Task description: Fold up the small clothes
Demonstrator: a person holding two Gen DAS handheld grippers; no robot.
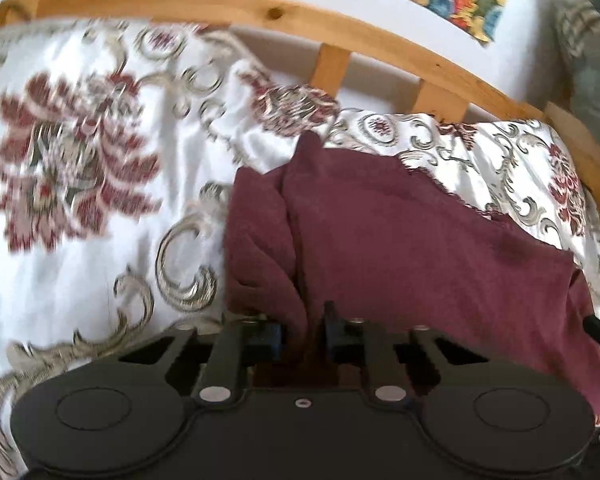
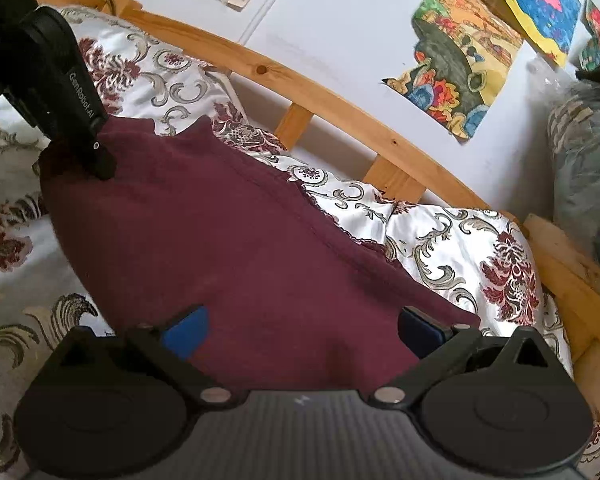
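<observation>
Two grippers are seen over a maroon garment (image 2: pixel 228 240) that is spread on a bed covered by a white bedspread (image 1: pixel 80 272) with dark red flowers and grey scrolls. From the left wrist view, the left gripper (image 1: pixel 304 332) is seen with its jaws clenched on a bunched fold of the maroon garment (image 1: pixel 400 240), the cloth being pinched between the blue pads (image 1: pixel 266 338) and gathered into creases just ahead of them. In the right wrist view, that same left gripper (image 2: pixel 100 160) is shown at the far left corner of the cloth, its black body slanted down onto the fabric. The right gripper (image 2: pixel 300 328) is held low over the near edge of the garment with its jaws spread wide; the blue pads (image 2: pixel 186 330) are set well apart with flat cloth lying between them, and nothing is gripped. The far edge of the garment, trimmed with a fine scalloped border, is laid diagonally across the bedspread (image 2: pixel 460 248). A wooden bed frame (image 2: pixel 340 108) with short slats is seen behind the bedding, against a white wall (image 2: pixel 340 32). Colourful drawings (image 2: pixel 456 72) are fixed to that wall, and a grey-blue striped cushion (image 2: pixel 584 160) is seen at the right edge. The left wrist view is blurred on its left side.
</observation>
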